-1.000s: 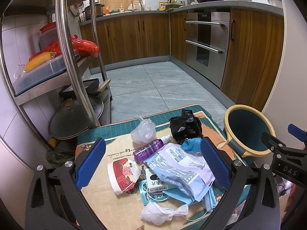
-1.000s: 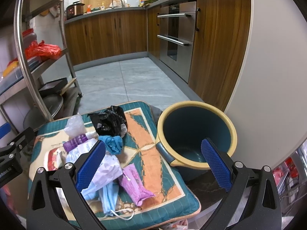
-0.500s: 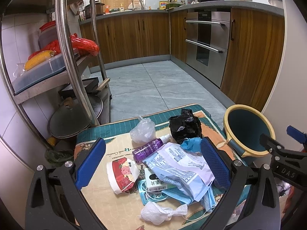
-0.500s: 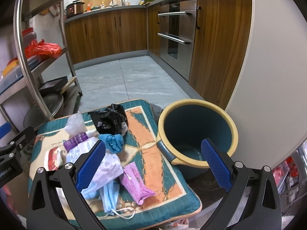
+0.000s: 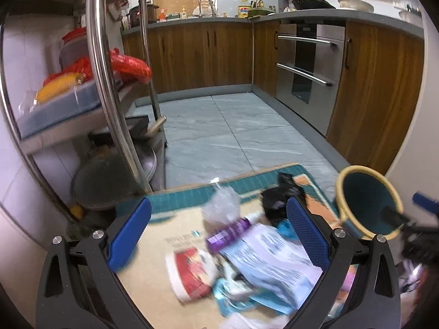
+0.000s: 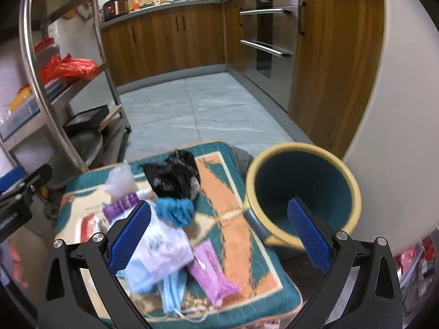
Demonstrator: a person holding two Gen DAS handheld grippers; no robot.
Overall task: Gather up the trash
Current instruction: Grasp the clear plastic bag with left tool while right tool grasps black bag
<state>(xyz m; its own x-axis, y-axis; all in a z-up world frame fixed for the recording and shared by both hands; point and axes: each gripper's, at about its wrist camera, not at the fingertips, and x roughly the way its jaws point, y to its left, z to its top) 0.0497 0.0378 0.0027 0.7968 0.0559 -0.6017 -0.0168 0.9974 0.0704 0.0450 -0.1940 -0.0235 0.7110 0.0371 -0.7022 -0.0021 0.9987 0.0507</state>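
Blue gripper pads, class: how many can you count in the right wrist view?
3. Two pads on the right gripper, low in frame; one at the left edge, on the left gripper.

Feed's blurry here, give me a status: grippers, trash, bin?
Both hand-held grippers, left and right, open, empty. Trash pile all on the mat. Bin beside it, nothing blocking.

Motion-blurred trash pile (image 5: 247,257), printed text unreadable, tissue (image 5: 247,322) cut off by bottom edge
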